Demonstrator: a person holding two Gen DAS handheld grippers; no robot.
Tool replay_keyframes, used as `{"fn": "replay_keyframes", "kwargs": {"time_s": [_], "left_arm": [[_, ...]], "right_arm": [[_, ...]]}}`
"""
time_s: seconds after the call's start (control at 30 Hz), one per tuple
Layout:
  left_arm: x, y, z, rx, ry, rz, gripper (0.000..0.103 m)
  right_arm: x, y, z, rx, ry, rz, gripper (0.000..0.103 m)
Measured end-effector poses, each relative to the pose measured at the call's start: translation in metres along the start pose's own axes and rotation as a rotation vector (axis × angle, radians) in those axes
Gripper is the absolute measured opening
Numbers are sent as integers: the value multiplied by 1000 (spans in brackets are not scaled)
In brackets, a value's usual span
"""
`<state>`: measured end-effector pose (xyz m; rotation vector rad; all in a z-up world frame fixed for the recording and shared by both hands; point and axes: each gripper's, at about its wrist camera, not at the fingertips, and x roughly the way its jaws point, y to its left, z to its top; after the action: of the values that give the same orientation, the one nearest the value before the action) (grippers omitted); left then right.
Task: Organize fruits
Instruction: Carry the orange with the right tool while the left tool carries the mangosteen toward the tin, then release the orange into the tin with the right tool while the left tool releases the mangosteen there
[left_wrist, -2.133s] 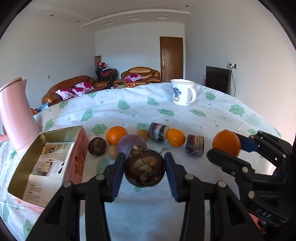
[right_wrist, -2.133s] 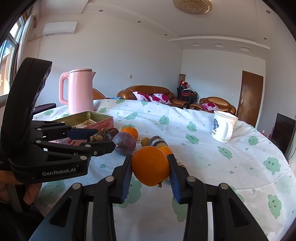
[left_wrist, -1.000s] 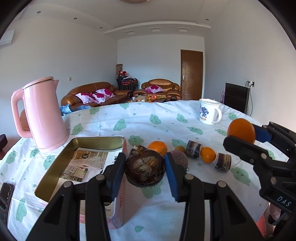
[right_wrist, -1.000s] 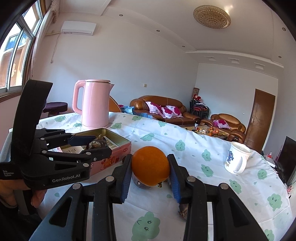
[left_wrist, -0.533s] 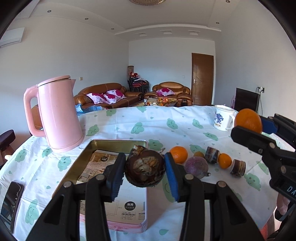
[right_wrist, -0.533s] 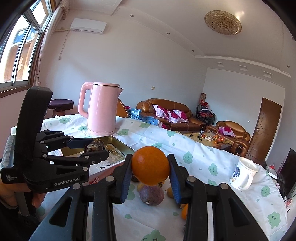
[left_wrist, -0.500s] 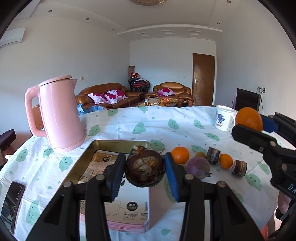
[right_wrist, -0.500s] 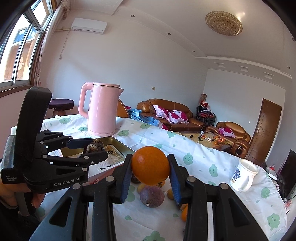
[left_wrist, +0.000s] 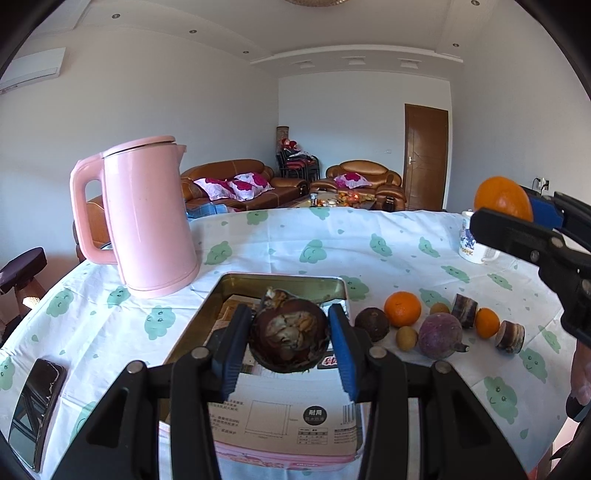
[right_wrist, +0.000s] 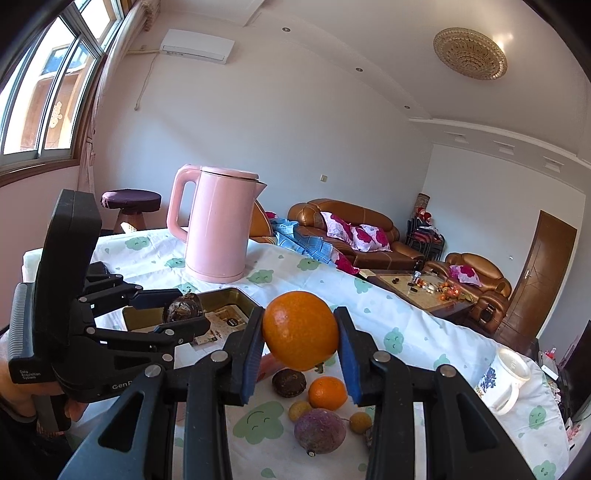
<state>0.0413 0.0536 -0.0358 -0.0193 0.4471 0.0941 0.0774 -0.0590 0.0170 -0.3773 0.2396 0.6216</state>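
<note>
Tablecloth (left_wrist: 369, 236), tin (left_wrist: 280, 280) at 12 o'clock. Left gripper (left_wrist: 288, 336) clamps brown fruit (left_wrist: 290, 341): firm, light, gripped mid-body. Right gripper (right_wrist: 300, 341) clamps orange (right_wrist: 300, 330): smooth, may slip.

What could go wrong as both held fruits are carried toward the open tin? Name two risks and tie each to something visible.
1. The left gripper holds the dark brown fruit only by its round sides above the tin; an early release might bounce it out.
2. The right gripper, holding the large orange, is close beside the left; heading for the same tin, they could collide.
3. The pink kettle stands close by the tin; a wide swing might knock it.
</note>
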Motion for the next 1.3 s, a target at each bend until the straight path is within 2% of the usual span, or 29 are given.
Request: {"fn": "replay_keyframes", "kwargs": {"time_s": [0.3,0.7,1.3], "left_arm": [[14,20,1,-2,25,47,45],[26,46,3,-4,59,100,45],[51,62,1,7,131,123,45]], "right_arm": [[29,10,11,-4,21,36,39],[64,15,3,26,85,83,39],[105,48,-11,32,171,145,39]]}}
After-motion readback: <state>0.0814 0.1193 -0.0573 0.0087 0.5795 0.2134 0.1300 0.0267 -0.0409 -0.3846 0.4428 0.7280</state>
